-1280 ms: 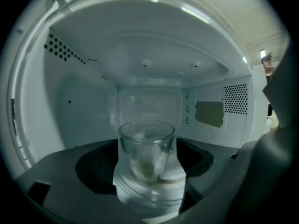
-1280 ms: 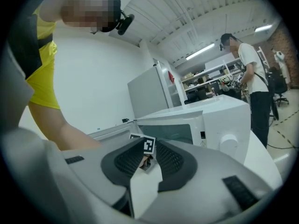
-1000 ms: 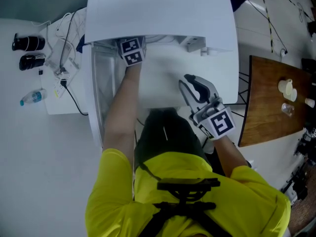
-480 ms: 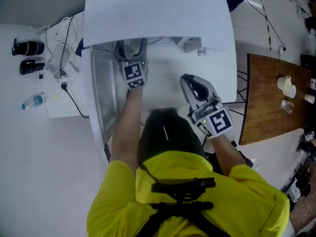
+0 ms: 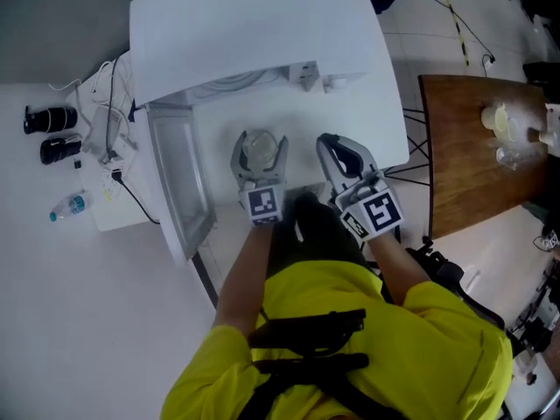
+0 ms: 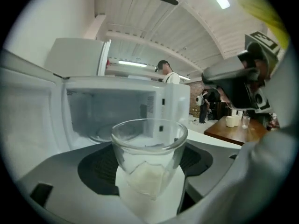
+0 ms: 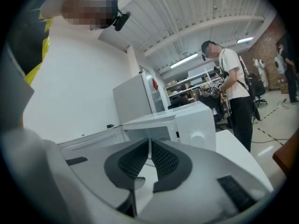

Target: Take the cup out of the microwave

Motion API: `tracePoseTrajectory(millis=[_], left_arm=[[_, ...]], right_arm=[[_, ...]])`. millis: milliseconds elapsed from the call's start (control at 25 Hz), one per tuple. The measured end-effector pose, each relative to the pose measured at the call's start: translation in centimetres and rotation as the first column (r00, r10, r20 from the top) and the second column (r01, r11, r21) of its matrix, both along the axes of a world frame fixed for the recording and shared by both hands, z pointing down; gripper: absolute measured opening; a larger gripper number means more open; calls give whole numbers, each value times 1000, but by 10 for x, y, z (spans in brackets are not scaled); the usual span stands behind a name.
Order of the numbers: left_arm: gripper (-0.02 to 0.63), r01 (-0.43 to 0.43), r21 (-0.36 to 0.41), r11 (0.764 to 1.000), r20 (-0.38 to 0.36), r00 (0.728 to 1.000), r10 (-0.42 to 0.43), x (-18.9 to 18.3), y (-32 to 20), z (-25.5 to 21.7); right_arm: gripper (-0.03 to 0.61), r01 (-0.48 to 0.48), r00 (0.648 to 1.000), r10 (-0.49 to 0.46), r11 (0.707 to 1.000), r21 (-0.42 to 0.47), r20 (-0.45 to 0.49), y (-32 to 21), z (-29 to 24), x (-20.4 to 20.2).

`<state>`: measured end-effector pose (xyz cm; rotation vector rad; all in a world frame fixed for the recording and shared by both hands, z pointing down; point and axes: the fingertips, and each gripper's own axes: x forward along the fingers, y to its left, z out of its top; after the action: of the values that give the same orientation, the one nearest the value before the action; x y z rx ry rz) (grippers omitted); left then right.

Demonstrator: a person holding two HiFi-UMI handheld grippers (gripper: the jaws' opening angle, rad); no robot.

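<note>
One clear glass cup (image 6: 149, 148) is sitting gripped between the wide-set jaws of the left claw (image 5: 259, 151), just outside one open white microwave (image 5: 254, 33). The right claw (image 5: 341, 154) is hanging closed, empty, beside it.

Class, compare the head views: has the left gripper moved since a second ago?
Yes. The left gripper, shut on the cup, has come back out of the microwave opening toward the person and now sits in front of it.
</note>
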<state>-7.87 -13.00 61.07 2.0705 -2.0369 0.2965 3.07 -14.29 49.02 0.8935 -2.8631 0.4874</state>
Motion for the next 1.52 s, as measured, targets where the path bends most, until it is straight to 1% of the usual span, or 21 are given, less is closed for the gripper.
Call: tracePoseTrajectory(millis=[80,240,320,440,600,720,920,1040,1080,1200,1240,1320,1360,1400,1520], left_arm=[[360,-48,-32,998,-15,999,48,26,1,20],[360,-105,-38,994,-31,994,104,65,-9,39],[361,-128,-43,991,-40,991,126,79,-16,45],[362,-139,-46,989,-38,990,137,90,-20,57],[362,-137,-66,988,-46,990,134,95,-22,73],[362,-134,-73,988,-53,990,130,92,-20,79],[367,-142,-107,984,-42,990,138,96,-21,84],[395,-147,-113,983,-50,989,142,96,-16,84],[418,-145,-116,983,-51,989,140,95,-13,83],[424,-155,-143,977,-49,988,150,92,10,79],[433,-168,-150,974,-46,986,163,92,22,73],[434,-183,-134,974,-53,983,178,85,46,51],[424,-183,-117,976,-65,982,177,79,56,33],[384,-182,-101,978,-74,982,175,72,64,11],[208,-176,-37,984,-56,983,173,48,76,-66]], right_arm=[[25,-35,999,35,999,2,-4,1,-1,15],[25,-88,996,88,996,11,-33,2,11,51],[25,-119,992,119,993,9,-38,3,18,65],[25,-163,986,163,987,-11,-37,3,25,78],[25,-199,978,198,980,-19,-60,4,34,93],[25,-216,974,214,976,-28,-75,4,37,96],[25,-214,976,212,977,-25,-58,2,31,95],[25,-207,977,205,978,-32,-52,2,30,91],[25,-206,978,205,978,-31,-49,1,28,90],[25,-204,978,203,979,-23,-44,-1,23,89],[25,-203,978,202,979,-23,-46,0,20,89],[25,-201,978,200,979,-24,-54,2,13,90],[25,-202,978,200,979,-22,-59,3,8,90],[25,-203,977,201,979,-19,-66,4,1,89],[25,-203,975,201,979,-5,-96,9,-20,85]])
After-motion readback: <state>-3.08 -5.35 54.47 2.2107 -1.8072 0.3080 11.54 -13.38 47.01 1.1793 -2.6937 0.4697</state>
